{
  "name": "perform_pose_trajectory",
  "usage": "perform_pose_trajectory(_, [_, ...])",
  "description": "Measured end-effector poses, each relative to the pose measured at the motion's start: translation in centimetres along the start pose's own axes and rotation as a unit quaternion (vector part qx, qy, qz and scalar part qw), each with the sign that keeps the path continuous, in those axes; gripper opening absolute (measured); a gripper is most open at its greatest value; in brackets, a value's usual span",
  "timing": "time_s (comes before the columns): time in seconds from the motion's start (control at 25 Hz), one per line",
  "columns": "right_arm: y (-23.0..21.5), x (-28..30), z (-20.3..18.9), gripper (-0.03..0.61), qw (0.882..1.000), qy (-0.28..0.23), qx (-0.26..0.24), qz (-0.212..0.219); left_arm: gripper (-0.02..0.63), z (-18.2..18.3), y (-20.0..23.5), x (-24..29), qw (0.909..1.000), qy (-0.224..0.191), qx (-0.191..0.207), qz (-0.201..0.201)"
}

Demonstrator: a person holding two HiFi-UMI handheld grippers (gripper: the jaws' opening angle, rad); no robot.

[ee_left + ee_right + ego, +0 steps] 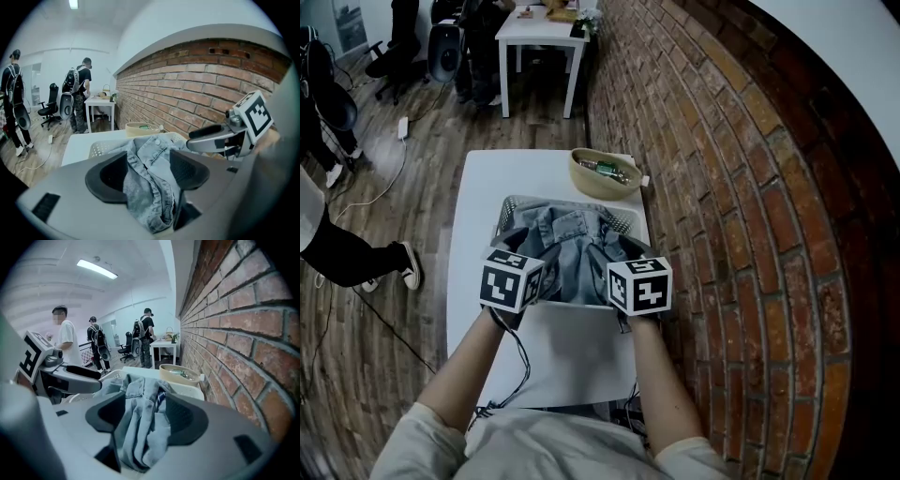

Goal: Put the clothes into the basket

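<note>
A blue denim garment point(567, 239) lies bunched over the white perforated basket point(512, 202) on the white table point(572, 356). My left gripper point(525, 272) grips the garment's near left edge, my right gripper point(628, 274) its near right edge. In the left gripper view a fold of denim point(150, 187) fills the gap of the left gripper point(147, 173), and the basket's rim point(101, 149) shows behind it. In the right gripper view the right gripper point(145, 416) is shut on a thick bunch of denim point(138, 427). Each gripper sees the other alongside.
A tan bowl point(605, 173) holding small items stands at the table's far end, just behind the basket. The brick wall point(722, 187) runs close along the right. People point(79, 93) stand on the wooden floor at the left, near a second white table point(539, 28).
</note>
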State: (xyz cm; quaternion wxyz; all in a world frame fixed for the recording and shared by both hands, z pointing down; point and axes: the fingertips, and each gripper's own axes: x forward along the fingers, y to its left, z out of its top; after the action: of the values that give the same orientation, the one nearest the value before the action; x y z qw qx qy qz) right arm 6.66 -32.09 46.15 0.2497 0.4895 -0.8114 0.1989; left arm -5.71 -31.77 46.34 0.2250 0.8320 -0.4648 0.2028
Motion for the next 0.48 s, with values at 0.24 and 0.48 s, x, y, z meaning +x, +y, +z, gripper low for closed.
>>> perform_pose_trajectory(0.24, [1.1, -1.2, 1.3, 0.073, 0.998, -0.055, -0.027, -0.021, 0.120, 0.9, -0.7, -1.2, 0.9993, -0.037, -0.004, 0.007])
perform_pose_trajectory(0.48, [2.8, -2.7, 2.2, 0.008, 0.994, -0.108, -0.027, -0.020, 0.008, 2.1, -2.8, -2.8, 0.9960, -0.088, 0.017, -0.006])
